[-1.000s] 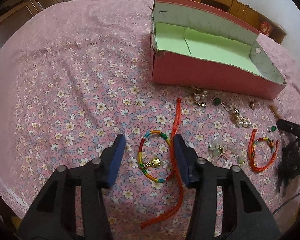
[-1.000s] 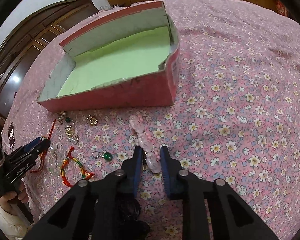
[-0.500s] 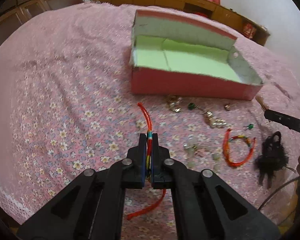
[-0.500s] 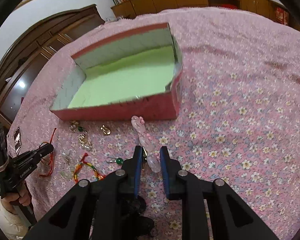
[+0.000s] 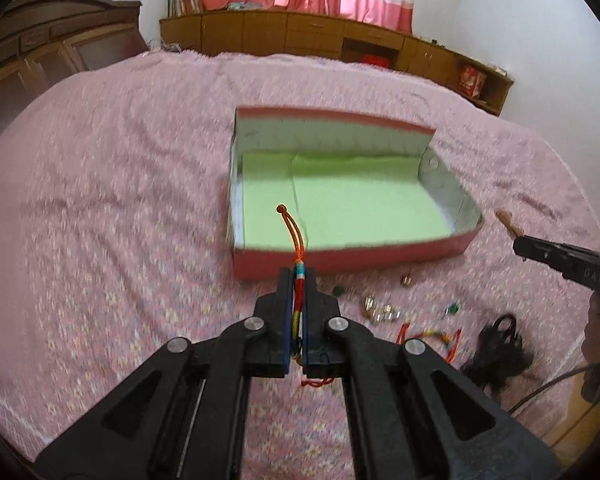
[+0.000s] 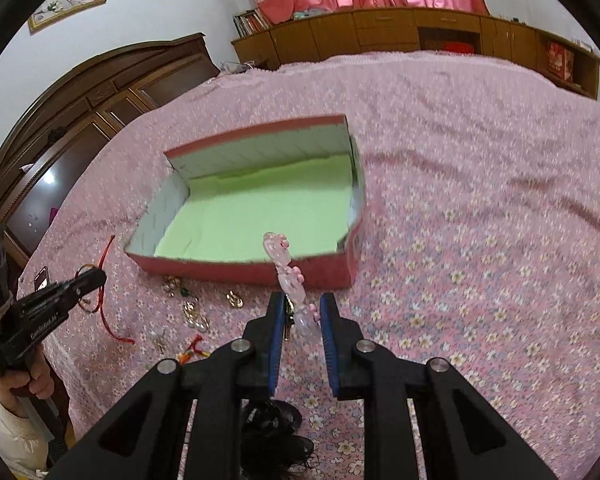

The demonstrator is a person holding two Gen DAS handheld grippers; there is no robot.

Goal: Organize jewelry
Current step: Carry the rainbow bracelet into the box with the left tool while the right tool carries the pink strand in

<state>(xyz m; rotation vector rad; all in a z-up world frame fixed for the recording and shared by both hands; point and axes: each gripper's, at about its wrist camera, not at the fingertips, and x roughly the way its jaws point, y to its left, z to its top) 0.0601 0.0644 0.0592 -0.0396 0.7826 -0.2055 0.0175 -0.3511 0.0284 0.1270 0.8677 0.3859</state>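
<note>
My left gripper [image 5: 296,280] is clamped tight on the red cord bracelet [image 5: 298,276], frame centre, its knotted end up over the green-lined box [image 5: 340,258]. My right gripper [image 6: 300,316] sits narrow around the pink bead bracelet [image 6: 286,276], prob. gripping it, though a gap shows. Loose trinkets [image 6: 192,316] lie lower left on the floral bedspread [image 6: 460,280].

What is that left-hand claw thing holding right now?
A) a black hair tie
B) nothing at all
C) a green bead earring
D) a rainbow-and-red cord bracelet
D. The left gripper is shut on the rainbow-and-red cord bracelet, whose red tail sticks up in front of the pink box, while the black hairpiece lies on the bedspread.
</note>
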